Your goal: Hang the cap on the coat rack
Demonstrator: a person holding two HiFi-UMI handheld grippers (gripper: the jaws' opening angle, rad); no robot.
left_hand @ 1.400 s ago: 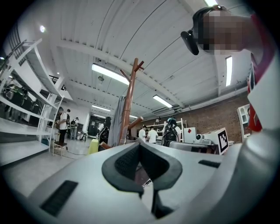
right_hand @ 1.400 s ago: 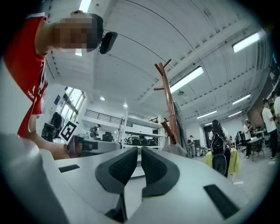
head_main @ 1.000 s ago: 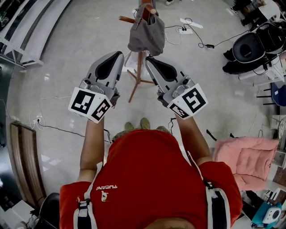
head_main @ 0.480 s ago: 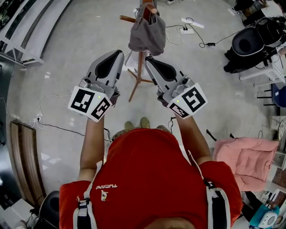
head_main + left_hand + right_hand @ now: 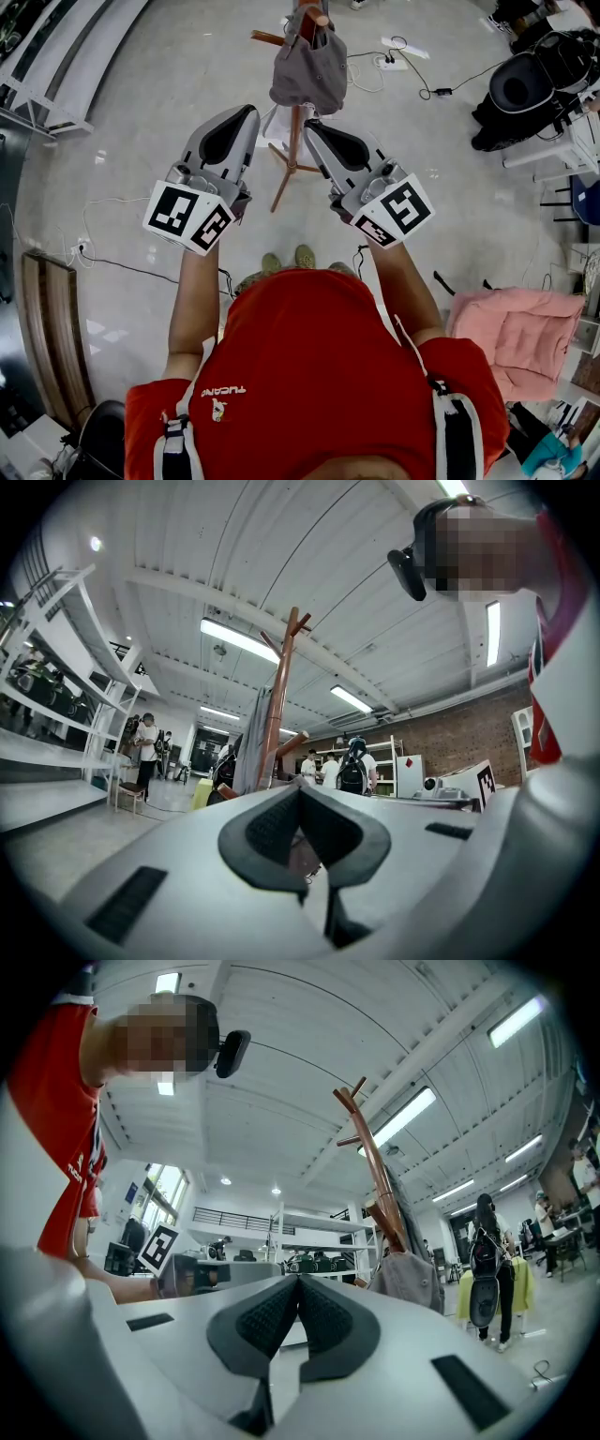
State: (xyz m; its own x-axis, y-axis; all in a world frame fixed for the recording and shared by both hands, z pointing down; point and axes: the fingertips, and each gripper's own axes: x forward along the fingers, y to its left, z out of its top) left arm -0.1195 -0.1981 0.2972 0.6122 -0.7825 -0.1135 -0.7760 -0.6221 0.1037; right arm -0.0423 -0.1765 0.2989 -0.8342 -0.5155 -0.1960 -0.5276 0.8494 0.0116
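Note:
A grey cap [image 5: 308,69] hangs from a peg of the wooden coat rack [image 5: 292,141], seen from above in the head view. The same cap [image 5: 410,1281] shows beside the rack's pole [image 5: 377,1168] in the right gripper view; in the left gripper view the pole [image 5: 278,696] rises ahead with grey fabric beside it. My left gripper [image 5: 246,114] and right gripper [image 5: 312,127] are held side by side below the cap, apart from it. Both have their jaws shut with nothing between them.
The rack's tripod feet [image 5: 281,169] stand on the pale floor, with a white power strip and cables [image 5: 398,58] behind. A black chair [image 5: 525,98] is at the right, a pink cushion [image 5: 516,323] lower right. Several people [image 5: 337,771] stand far off by white shelves [image 5: 56,714].

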